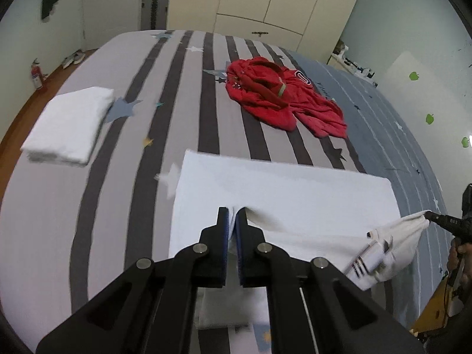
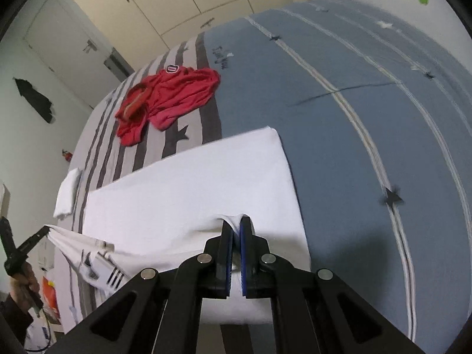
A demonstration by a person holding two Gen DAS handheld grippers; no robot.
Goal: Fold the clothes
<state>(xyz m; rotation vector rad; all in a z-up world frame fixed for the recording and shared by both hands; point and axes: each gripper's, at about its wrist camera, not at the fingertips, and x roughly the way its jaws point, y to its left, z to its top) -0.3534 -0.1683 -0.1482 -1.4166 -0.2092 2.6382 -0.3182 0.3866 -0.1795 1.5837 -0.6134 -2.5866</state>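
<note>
A white garment [image 1: 283, 188] lies spread flat on the bed, near me; it also shows in the right wrist view [image 2: 188, 188]. My left gripper [image 1: 235, 211] is shut on its near edge, lifted a little off the bed. My right gripper [image 2: 235, 221] is shut on the same edge further right. The lifted edge with a striped collar [image 1: 374, 253] hangs between them. The right gripper shows at the right edge of the left wrist view [image 1: 429, 215]; the left gripper shows at the left edge of the right wrist view [image 2: 45, 230].
A crumpled red garment [image 1: 280, 97] lies further back on the striped bed [image 1: 147, 94]. A folded white garment [image 1: 67, 126] sits at the left. A cream wardrobe [image 1: 265, 0] stands behind the bed. The wall [image 1: 427, 59] runs along the right.
</note>
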